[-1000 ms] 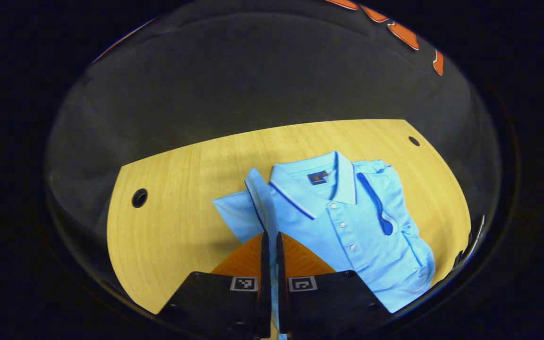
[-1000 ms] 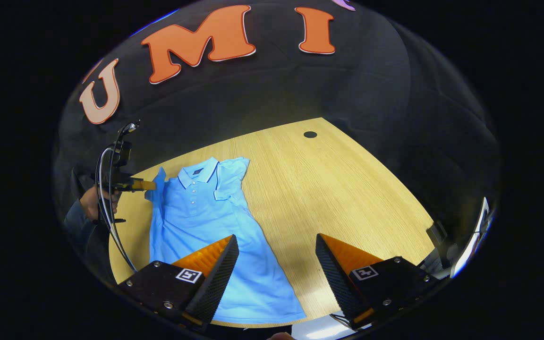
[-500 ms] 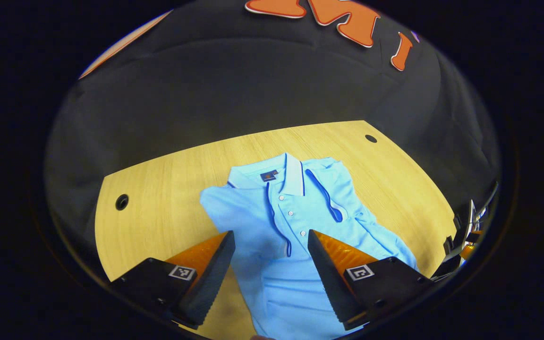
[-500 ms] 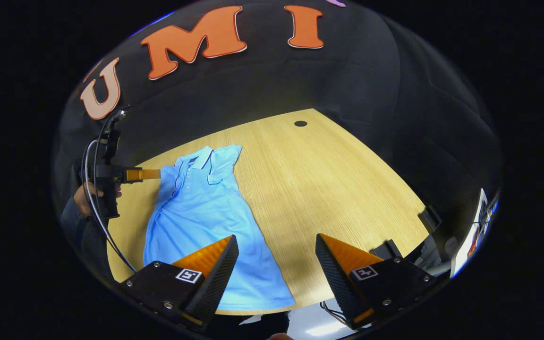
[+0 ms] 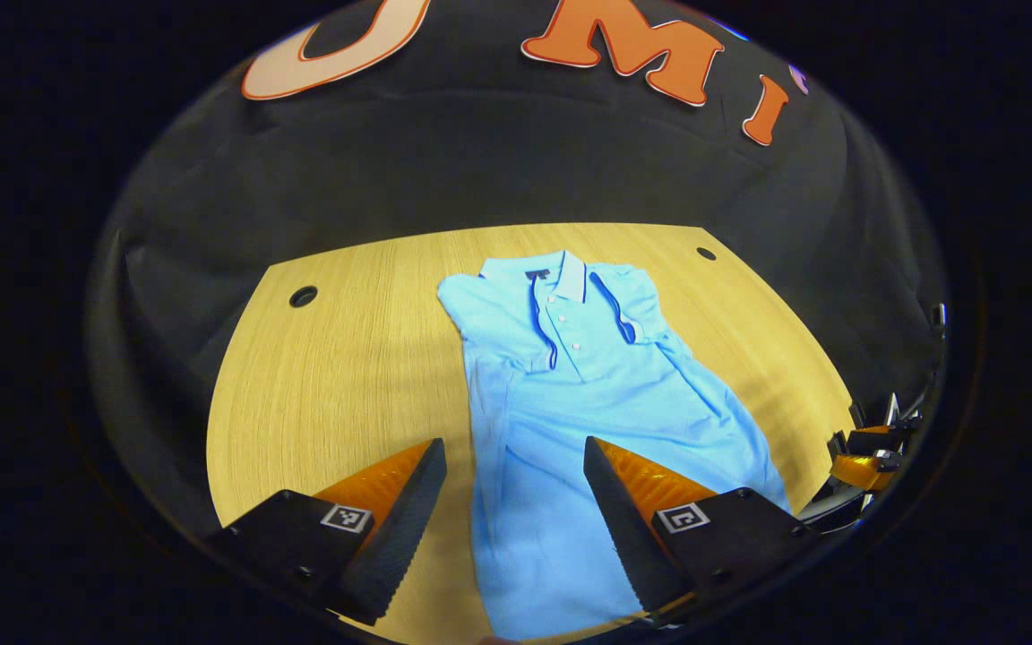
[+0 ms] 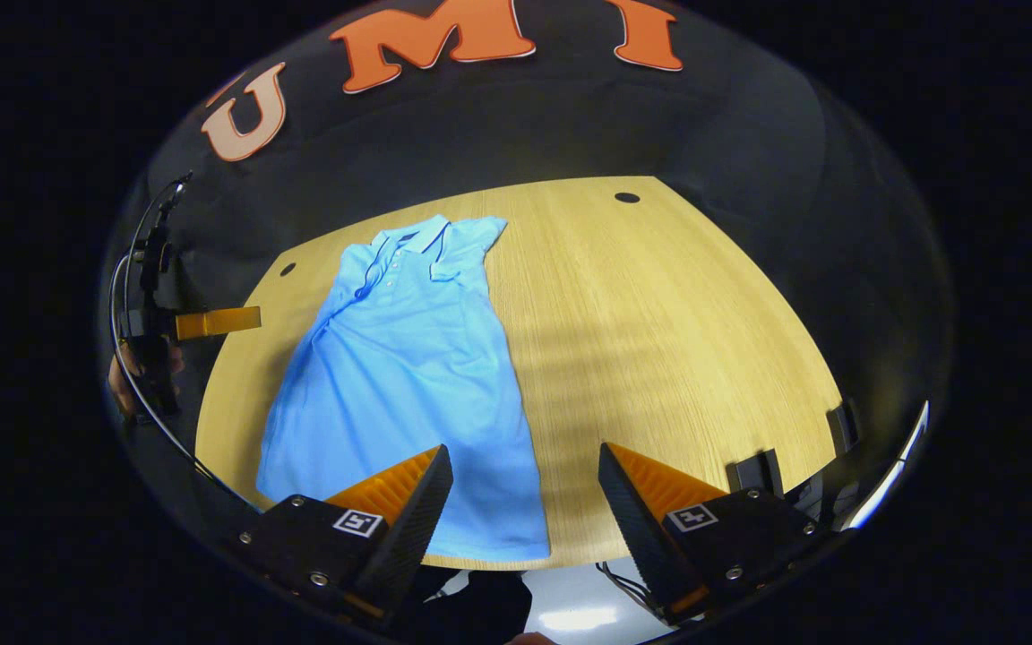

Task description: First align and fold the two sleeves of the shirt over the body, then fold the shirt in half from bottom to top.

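Shirt (image 5: 570, 394) lies lengthwise, collar toward the wall; both claws (image 5: 514, 511) (image 6: 525, 511) gape apart.

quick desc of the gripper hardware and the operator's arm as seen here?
Both the left gripper and the right gripper have two wedge-shaped fingers with serrated inner faces, on black blocks that each carry a square black-and-white marker. In the right gripper view, thin dark cables loop around the left gripper's handle, with a hand on it.

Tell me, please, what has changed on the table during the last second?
The left gripper let go of the shirt's left sleeve, now folded over the body, opened and drew back. The right gripper stayed open; the shirt stayed flat on the table.
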`<state>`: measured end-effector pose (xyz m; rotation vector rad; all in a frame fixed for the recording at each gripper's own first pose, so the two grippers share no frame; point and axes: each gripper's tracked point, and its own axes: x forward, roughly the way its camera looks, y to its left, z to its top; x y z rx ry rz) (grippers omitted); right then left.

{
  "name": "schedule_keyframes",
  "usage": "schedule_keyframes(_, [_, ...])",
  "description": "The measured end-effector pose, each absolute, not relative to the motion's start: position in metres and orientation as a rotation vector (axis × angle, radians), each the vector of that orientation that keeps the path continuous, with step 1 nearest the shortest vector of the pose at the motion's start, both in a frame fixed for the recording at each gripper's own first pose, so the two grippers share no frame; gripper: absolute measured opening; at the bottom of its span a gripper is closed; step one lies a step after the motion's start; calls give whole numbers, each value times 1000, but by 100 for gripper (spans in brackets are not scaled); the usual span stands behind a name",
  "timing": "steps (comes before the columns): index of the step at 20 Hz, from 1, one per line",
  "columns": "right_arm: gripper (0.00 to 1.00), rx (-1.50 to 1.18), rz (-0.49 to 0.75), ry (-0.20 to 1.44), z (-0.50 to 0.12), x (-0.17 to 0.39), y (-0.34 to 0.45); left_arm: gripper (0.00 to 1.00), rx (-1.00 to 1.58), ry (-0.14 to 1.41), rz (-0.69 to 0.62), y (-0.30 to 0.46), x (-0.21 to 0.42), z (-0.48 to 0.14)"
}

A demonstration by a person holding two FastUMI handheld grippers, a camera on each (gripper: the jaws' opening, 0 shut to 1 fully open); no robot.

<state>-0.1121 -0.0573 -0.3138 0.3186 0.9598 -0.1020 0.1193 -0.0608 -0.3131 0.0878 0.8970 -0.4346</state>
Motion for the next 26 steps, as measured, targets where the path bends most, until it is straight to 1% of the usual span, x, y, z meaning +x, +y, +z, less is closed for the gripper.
schedule_keyframes(5, [99, 299, -36, 1038, -350, -138, -38, 100, 78, 987, -386, -29, 44, -347])
schedule_keyframes(12, [99, 268, 4, 1120, -386, -167, -22, 100, 52, 1145, -322, 0, -40, -403])
schedule_keyframes(17, [97, 248, 2, 1158, -403, -174, -16, 100, 107, 1193, -279, 11, -66, -430])
schedule_keyframes(18, [95, 240, 6, 1136, -405, -170, -15, 100, 115, 1210, -250, 16, -73, -437])
schedule_keyframes(19, [92, 244, 11, 1145, -404, -172, -12, 100, 116, 1172, -254, 15, -70, -434])
schedule_keyframes(20, [86, 208, -18, 1138, -407, -171, -18, 100, 125, 1182, -253, 13, -75, -435])
schedule_keyframes(21, [76, 175, -42, 1138, -408, -172, -24, 99, 121, 1159, -255, 13, -73, -434])
schedule_keyframes(22, [70, 179, -41, 1140, -407, -170, -19, 99, 118, 1162, -247, 13, -73, -435])
schedule_keyframes(23, [52, 185, -50, 1139, -406, -167, -19, 99, 118, 1155, -249, 11, -71, -435])
schedule_keyframes(24, [37, 202, -65, 1137, -408, -163, -19, 100, 115, 1160, -254, 7, -71, -435])
schedule_keyframes(25, [15, 232, -83, 1145, -407, -161, -18, 92, 115, 1157, -270, 1, -70, -435])
schedule_keyframes(26, [12, 265, -86, 1152, -408, -158, -15, 64, 110, 1153, -292, -8, -68, -433])
